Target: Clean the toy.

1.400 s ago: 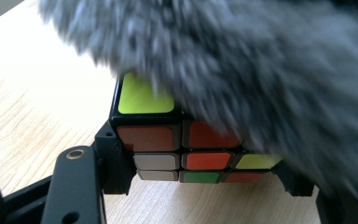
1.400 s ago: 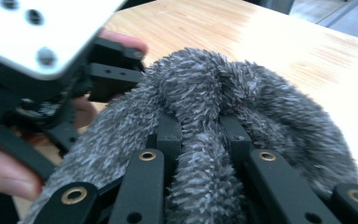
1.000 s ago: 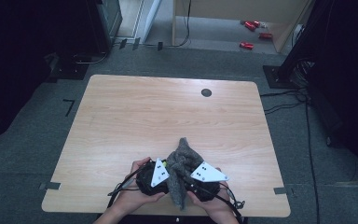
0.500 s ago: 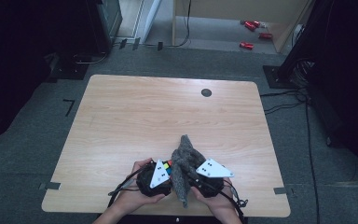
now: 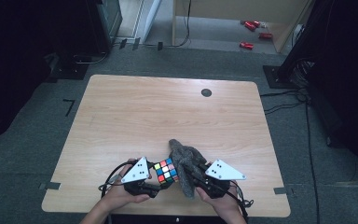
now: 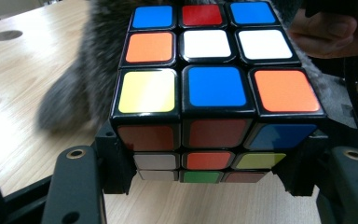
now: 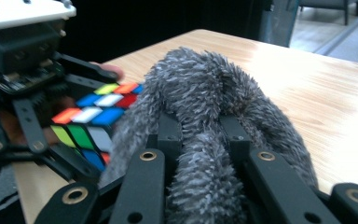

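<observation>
Near the table's front edge, my left gripper (image 5: 162,180) is shut on a Rubik's cube (image 5: 167,170). In the left gripper view the cube (image 6: 205,88) sits clamped between the black jaws of that gripper (image 6: 205,161), its scrambled top face up. Right beside it, my right gripper (image 5: 195,178) is shut on a grey fuzzy cloth (image 5: 186,161). In the right gripper view the cloth (image 7: 205,88) bulges over and between the jaws of the gripper (image 7: 203,137). The cloth rests against the cube's right side. The cube (image 7: 93,116) and left gripper (image 7: 23,60) appear there at left.
The wooden table (image 5: 144,107) has a small round dark grommet (image 5: 206,92) near its far edge. Cables trail from both grippers over the front edge. Red cans (image 5: 247,45) lie on the floor beyond the table. Dark equipment stands at both sides.
The cube, mostly covered by the cloth before, now has its top face in plain sight. The left gripper has shifted a little left with it; the right hand has barely moved.
</observation>
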`<state>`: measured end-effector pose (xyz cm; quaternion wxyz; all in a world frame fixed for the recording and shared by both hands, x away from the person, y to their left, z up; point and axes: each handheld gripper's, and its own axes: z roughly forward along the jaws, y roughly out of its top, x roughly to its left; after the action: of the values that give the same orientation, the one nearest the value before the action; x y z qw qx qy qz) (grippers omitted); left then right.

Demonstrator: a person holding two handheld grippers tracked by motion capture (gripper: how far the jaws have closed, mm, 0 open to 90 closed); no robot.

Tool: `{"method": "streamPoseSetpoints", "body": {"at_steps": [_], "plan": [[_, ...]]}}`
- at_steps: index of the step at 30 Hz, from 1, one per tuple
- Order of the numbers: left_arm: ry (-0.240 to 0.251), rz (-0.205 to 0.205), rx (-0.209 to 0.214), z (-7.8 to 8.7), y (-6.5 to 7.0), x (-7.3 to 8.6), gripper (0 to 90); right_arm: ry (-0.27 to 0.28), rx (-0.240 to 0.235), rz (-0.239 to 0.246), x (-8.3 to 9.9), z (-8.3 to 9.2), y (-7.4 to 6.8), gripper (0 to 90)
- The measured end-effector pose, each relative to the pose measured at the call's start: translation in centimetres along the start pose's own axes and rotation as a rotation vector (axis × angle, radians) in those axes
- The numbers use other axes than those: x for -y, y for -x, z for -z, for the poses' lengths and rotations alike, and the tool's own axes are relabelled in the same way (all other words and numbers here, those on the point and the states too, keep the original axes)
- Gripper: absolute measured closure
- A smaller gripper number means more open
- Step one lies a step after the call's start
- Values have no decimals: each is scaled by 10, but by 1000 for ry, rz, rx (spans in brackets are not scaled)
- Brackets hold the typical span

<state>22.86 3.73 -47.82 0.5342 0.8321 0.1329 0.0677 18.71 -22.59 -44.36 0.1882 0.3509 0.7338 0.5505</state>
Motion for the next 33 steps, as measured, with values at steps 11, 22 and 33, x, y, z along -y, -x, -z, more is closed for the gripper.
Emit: {"method": "streamPoseSetpoints", "body": {"at_steps": [11,22,33], "plan": [[19,13,-30,6,-5,-2,348,-79,-6,22,11,-9,-5,772],[-21,-40,2,-4,6,-2,348,-8,-24,5,-1,1,-8,772],[3,3,-16,2,0,-3,348,-64,-16,1,8,-7,-3,772]]}}
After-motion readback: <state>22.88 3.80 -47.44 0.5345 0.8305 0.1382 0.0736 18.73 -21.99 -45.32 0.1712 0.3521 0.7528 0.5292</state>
